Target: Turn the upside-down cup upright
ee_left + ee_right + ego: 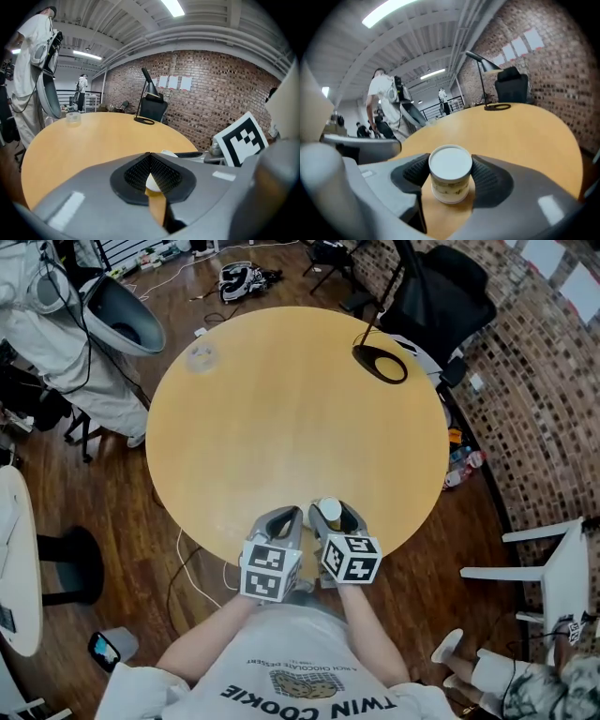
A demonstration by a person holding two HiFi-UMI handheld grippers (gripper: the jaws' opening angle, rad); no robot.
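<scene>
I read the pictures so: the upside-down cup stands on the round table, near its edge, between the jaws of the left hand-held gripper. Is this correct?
Not quite. The upside-down cup stands on the round table, near its edge, between the jaws of the right hand-held gripper, as the right gripper view shows. The left hand-held gripper has its jaws together.

The cup (450, 180) is showing a white end and a cream side with an olive band. The desk (281, 409) is glowing plain honey-yellow — the fingers (529, 199) are wearing grey with black ribbed pads (488, 180), the marker cubes (352, 557) black-and-white squares, the wall (211, 93) red-brown brick.
</scene>
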